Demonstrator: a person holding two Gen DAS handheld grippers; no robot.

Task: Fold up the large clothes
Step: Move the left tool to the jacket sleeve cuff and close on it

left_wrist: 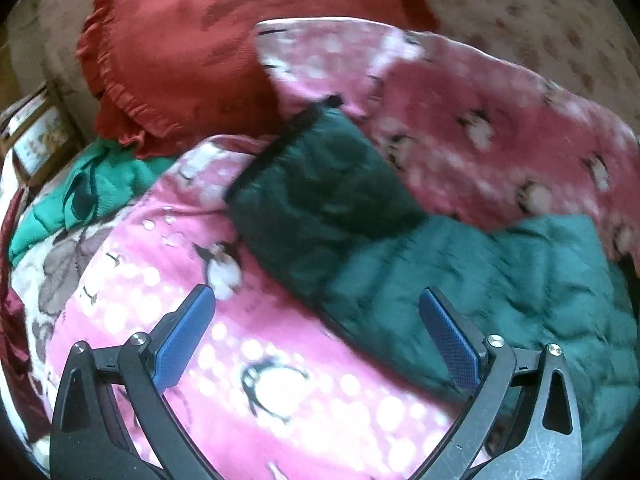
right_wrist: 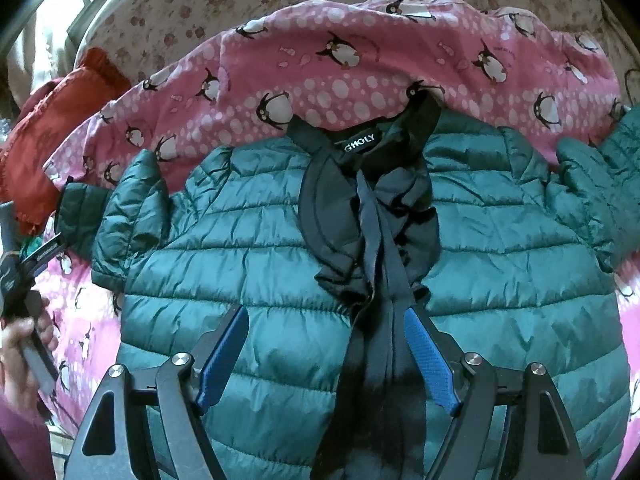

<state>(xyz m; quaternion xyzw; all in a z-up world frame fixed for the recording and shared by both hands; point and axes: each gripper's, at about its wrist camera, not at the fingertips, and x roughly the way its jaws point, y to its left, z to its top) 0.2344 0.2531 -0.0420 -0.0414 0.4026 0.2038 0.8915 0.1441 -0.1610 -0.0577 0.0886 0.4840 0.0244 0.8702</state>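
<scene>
A teal quilted puffer jacket (right_wrist: 248,264) lies front up on a pink penguin blanket (right_wrist: 340,76), its black collar (right_wrist: 372,148) and zip strip running down the middle. My right gripper (right_wrist: 326,316) hovers open above the jacket's chest, with nothing between its blue pads. In the left wrist view one jacket sleeve (left_wrist: 316,188) with a black cuff lies across the pink blanket (left_wrist: 168,280). My left gripper (left_wrist: 316,304) stands open just before that sleeve, holding nothing. A hand (right_wrist: 24,340) carrying the left gripper shows at the right wrist view's left edge.
A red frilled cushion (left_wrist: 180,52) lies behind the sleeve and shows again (right_wrist: 52,120) to the jacket's far left. A bright green garment (left_wrist: 100,192) and a cardboard box (left_wrist: 36,136) sit at the left. A beige floral sheet (right_wrist: 240,0) covers the back.
</scene>
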